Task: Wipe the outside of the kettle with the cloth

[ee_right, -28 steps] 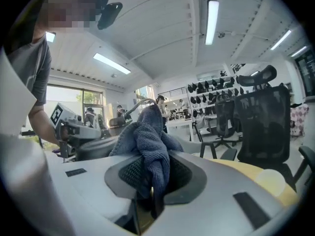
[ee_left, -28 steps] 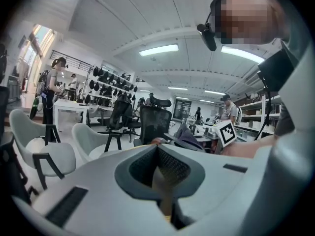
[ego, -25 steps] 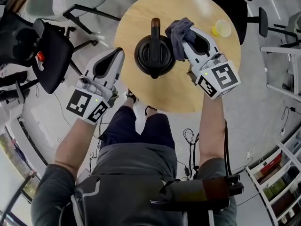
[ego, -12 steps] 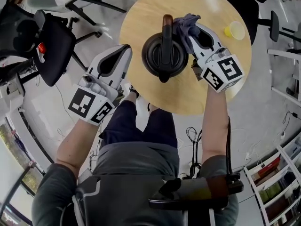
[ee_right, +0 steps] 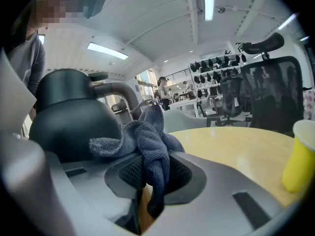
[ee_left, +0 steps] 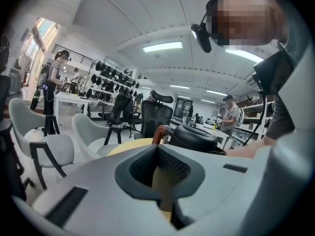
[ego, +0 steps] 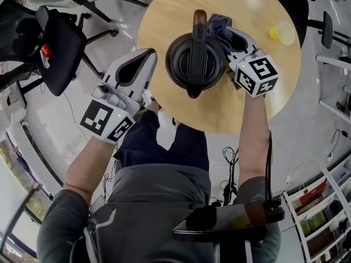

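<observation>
Kettle (ego: 194,59): black, upright on round table (ego: 241,108). Right gripper (ee_right: 155,178): clamped on blue cloth (ee_right: 147,139), against kettle's right side. Left gripper (ee_left: 158,156): closed, empty, left of kettle. Yellow cup (ego: 284,33): farther right of kettle.

Kettle (ego: 194,56) on table (ego: 219,114), cloth (ego: 218,23) just beside its right, cup (ego: 282,33) further right, chair (ego: 52,43) left

Grey short-sleeved T-shirt (ego: 148,201), dark blue trousers (ego: 164,144), seemingly white shoes (ego: 162,126). The left gripper (ego: 146,55) and right gripper (ego: 229,36) have pale grey shells and black-and-white marker cubes (ego: 107,119).
</observation>
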`<action>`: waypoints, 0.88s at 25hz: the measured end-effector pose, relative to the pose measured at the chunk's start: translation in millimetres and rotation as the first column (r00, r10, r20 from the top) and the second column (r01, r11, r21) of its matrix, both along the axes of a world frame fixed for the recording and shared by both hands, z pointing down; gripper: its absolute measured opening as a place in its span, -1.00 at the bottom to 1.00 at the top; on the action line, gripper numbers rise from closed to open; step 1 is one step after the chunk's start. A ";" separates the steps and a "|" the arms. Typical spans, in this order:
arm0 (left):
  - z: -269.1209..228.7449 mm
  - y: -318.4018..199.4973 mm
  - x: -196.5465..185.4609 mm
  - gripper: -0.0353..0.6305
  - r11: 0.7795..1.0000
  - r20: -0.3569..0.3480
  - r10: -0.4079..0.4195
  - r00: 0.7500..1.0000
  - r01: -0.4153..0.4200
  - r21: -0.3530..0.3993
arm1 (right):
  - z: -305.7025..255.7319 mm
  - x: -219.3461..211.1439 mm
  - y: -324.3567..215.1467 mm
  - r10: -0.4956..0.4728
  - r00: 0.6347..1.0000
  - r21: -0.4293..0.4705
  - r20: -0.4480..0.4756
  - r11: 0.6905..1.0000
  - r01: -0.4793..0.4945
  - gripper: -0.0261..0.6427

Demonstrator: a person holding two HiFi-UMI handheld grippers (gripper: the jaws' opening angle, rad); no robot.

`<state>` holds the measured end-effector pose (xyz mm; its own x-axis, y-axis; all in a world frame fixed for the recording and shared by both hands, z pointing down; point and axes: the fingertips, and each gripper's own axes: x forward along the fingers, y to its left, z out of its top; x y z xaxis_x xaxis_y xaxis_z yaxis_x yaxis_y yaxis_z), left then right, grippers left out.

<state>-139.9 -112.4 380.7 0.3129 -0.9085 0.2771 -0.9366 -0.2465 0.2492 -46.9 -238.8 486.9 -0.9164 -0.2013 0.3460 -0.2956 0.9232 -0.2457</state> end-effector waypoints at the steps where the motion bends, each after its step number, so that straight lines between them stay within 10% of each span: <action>1: 0.3 0.3 0.1 -0.87 1.000 0.003 0.000 1.000 0.000 0.000 | 5.6 0.5 0.9 -0.008 1.000 0.008 -0.024 1.000 0.008 -0.63; 10: -1.1 13.7 -4.2 -0.87 1.000 0.068 -0.021 0.997 0.021 0.003 | 33.3 2.0 6.2 -0.035 0.987 0.058 -0.159 0.997 0.045 -0.62; 22: -69.0 31.6 24.3 -0.87 0.999 0.128 0.027 0.991 -0.033 0.039 | -71.9 47.4 6.3 0.177 0.984 0.056 -0.013 0.983 -0.176 -0.62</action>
<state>-115.7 -80.7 311.7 0.3047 -0.9107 0.2789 -0.9520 -0.2826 0.1174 0.5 -232.5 415.0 -0.8584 -0.3783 0.3464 -0.4590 0.8680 -0.1896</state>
